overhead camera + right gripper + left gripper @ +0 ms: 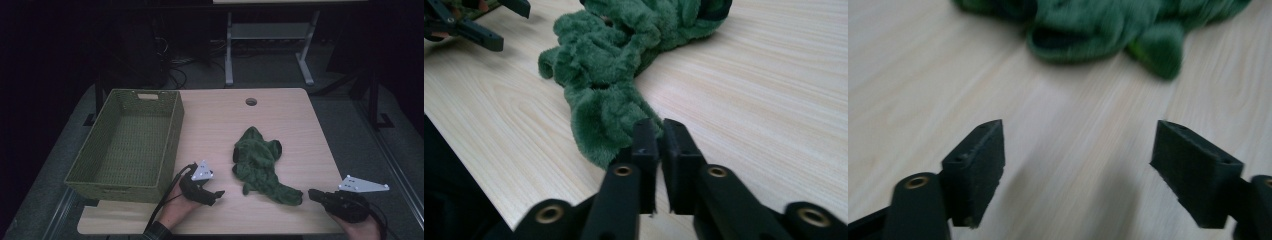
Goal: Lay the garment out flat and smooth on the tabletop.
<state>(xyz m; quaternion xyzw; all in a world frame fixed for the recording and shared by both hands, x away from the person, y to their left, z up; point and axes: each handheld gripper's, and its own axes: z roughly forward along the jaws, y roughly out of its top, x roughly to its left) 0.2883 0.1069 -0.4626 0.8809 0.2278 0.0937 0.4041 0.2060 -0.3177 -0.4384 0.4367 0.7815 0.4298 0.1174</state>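
Observation:
A crumpled dark green fleecy cloth (257,162) lies in the middle of the light wooden table (295,120). My left gripper (216,197) rests low at the table's front, between the basket and the cloth. Its jaws stand wide open with only bare wood between them, and the cloth (1098,30) lies a little ahead of my left gripper (1079,135). My right gripper (311,192) is at the front right, its tips close to the cloth's near tail (599,125). The jaws of my right gripper (660,127) stand together with a thin slit and nothing visible between them.
A woven olive-green basket (172,140) stands empty on the table's left side. A round cable hole (251,101) sits near the far edge. Beyond the table are metal desk legs (229,50) and a dark floor. The other gripper (515,27) shows far off in the right gripper view.

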